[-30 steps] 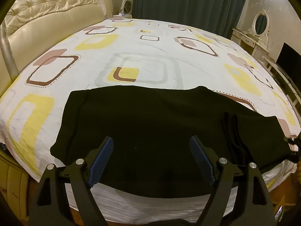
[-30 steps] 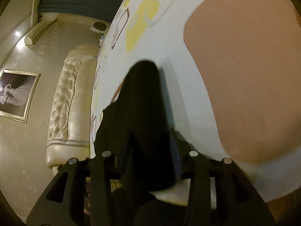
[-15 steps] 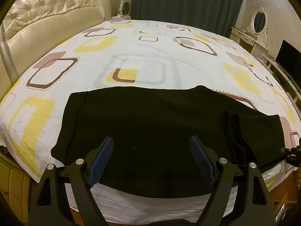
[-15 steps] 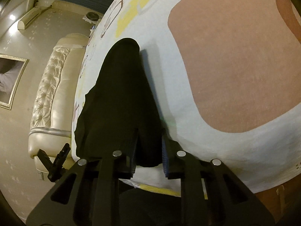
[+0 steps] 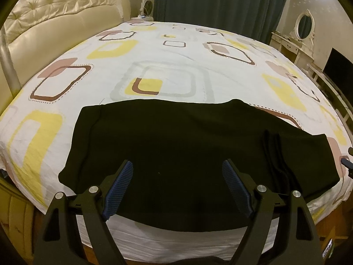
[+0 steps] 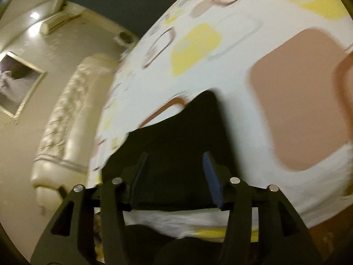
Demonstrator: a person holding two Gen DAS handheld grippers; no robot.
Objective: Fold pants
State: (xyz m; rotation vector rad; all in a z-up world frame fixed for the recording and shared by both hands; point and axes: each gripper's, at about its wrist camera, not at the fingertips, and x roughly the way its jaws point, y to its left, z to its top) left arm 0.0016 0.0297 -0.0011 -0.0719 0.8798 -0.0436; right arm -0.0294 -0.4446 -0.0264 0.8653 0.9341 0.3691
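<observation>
We see the black pants [image 5: 176,145] lying flat across the near edge of the bed [image 5: 167,66], on its white sheet printed with yellow and brown squares, far from the cream tufted headboard [image 5: 57,11]. Our left hand-held gripper [image 5: 177,186] hovers above the pants with its blue-padded jaws spread wide and nothing between them. Our right hand-held gripper [image 6: 174,176] points at the pants' [image 6: 181,145] end nearest the bed's edge; its jaws are opening, the pads clear of the cloth lying below them. That view is blurred.
</observation>
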